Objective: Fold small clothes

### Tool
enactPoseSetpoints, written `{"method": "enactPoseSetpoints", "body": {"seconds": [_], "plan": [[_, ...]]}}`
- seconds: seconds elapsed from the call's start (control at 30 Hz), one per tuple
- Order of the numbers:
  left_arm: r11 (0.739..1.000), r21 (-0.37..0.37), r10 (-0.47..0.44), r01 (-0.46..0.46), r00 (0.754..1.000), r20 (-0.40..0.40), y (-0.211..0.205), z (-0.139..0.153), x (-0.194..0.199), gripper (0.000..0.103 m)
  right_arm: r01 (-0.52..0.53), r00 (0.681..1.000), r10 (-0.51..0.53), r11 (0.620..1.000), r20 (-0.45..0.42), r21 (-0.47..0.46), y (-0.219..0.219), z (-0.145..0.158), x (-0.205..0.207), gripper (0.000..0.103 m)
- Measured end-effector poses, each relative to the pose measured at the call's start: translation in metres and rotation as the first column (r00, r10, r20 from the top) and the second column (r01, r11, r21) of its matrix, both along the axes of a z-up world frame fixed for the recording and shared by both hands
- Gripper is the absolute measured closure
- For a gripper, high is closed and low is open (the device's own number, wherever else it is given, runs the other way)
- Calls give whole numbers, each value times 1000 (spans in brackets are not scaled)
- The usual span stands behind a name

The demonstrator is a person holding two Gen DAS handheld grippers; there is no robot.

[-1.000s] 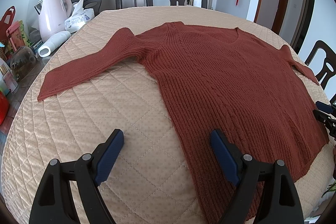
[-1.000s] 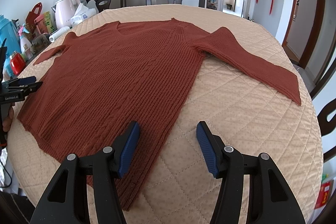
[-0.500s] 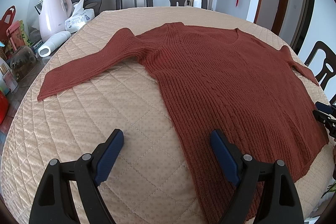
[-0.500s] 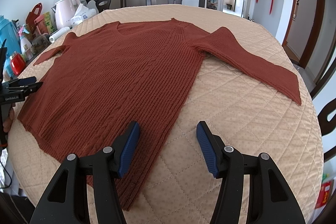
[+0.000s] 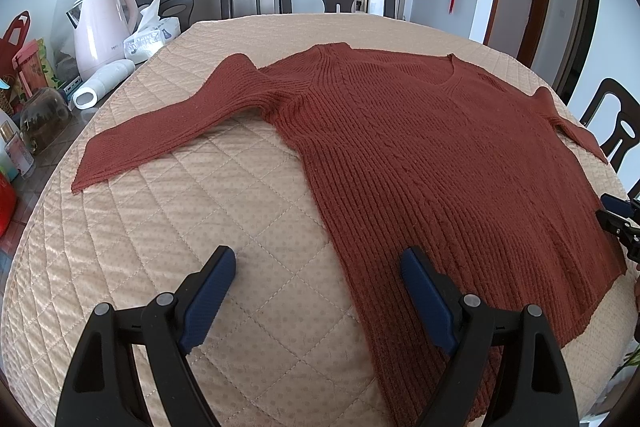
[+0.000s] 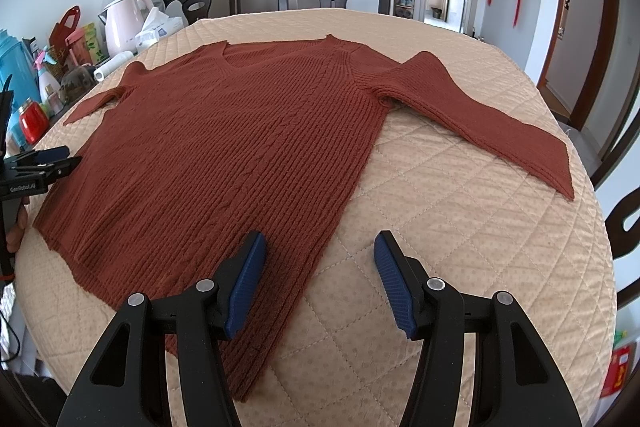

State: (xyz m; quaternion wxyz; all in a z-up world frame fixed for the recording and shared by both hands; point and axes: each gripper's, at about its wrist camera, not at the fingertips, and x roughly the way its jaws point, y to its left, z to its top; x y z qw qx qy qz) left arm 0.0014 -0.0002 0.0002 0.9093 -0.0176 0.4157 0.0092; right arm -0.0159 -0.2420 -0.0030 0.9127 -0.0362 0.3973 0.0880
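Sweater point(image 5: 432, 163), rust-red and ribbed, lies flat and unfolded with sleeves spread on the quilted beige table cover point(image 5: 168, 235), while the left gripper point(image 5: 316, 291) and right gripper point(image 6: 320, 275) hang released over its near hem corners, grasping nothing.

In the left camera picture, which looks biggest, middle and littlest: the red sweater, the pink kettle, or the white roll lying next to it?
1. Red sweater, by far.
2. Pink kettle.
3. White roll, though it lies nearer the camera than the kettle.
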Motion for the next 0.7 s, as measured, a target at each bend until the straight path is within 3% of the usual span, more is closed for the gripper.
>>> {"method": "enactPoseSetpoints", "body": {"seconds": [0.7], "plan": [[1000,-5,1,-1,1000,4,1,0,-2,17,0,1000,0,1000,1,2,1,2,0,46]]}}
